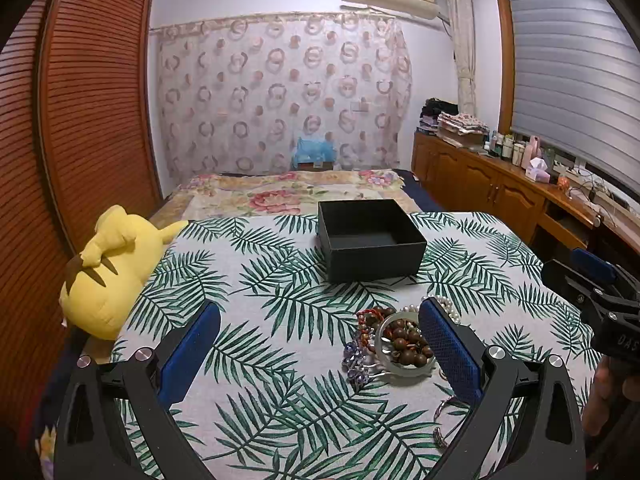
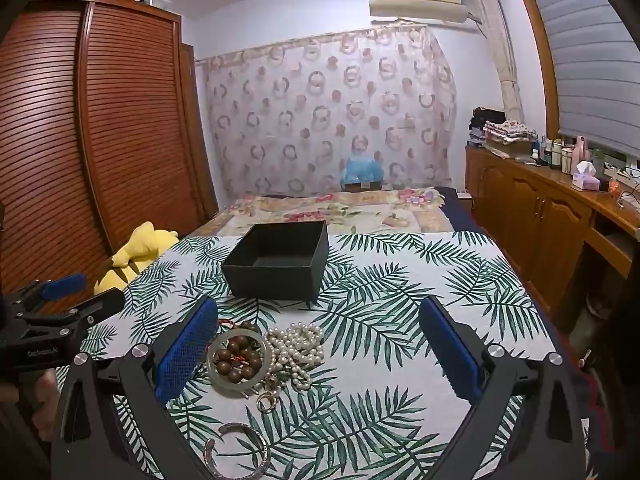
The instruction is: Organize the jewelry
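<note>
At lower centre, both hand-held grippers, left and right, gape wide, empty; narrow over the pearl strand, then carry it to the black box.

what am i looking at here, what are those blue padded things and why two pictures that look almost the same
No robot: a person holds a two-finger gripper in each hand, each with a camera looking out between its blue pads. One picture is from the left gripper, the other from the right gripper. Both have open jaws and hold nothing. On the leaf-print cloth stands an empty black box. Nearer lies a jewelry pile: wooden beads inside a pale bangle, pearls and a silver bangle. A yellow plush sits at the left.
</note>
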